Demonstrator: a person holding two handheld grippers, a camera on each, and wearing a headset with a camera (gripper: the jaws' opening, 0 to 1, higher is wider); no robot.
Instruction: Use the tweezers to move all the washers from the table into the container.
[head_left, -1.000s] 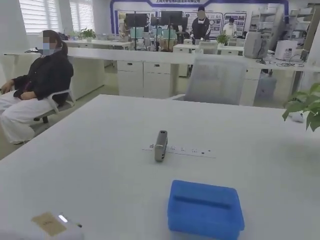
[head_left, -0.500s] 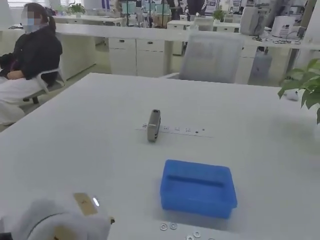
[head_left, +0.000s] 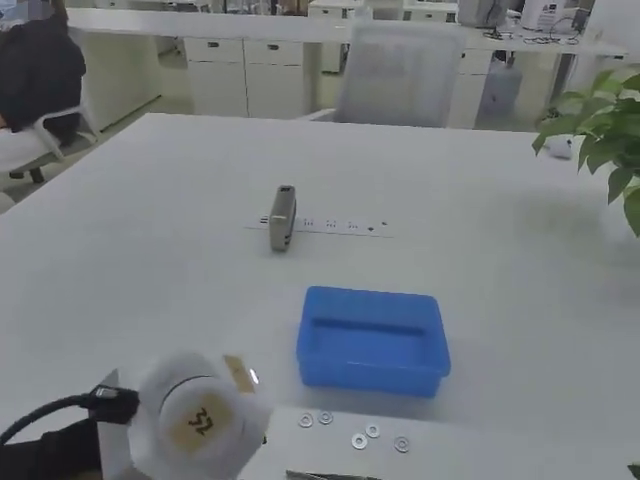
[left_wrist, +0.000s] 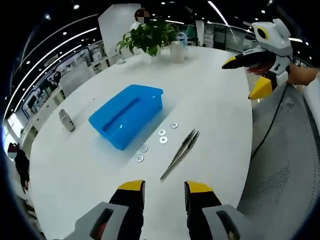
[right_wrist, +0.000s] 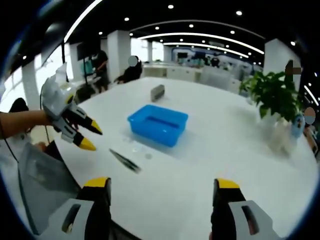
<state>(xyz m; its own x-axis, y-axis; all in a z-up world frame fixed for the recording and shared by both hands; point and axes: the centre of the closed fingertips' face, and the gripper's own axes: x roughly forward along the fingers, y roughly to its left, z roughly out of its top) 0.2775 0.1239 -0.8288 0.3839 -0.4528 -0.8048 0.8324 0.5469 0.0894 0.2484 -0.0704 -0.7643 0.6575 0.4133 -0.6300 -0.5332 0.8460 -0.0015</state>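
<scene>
Washers (left_wrist: 163, 140), five small flat silver rings, lie loose on the white table (left_wrist: 215, 100) ahead of the left gripper (left_wrist: 165, 187), between the slim steel tweezers (left_wrist: 180, 154) and the blue container (left_wrist: 125, 116). Its jaws stand slightly apart, empty. The right gripper (right_wrist: 165, 185) gapes wide, holding nothing.

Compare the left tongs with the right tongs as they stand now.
The left tongs stand only narrowly apart; the right tongs gape wide. The left tongs aim at the tweezers lying just ahead; for the right tongs the tweezers look farther off, left of centre. Both are open, empty and yellow-tipped.
</scene>
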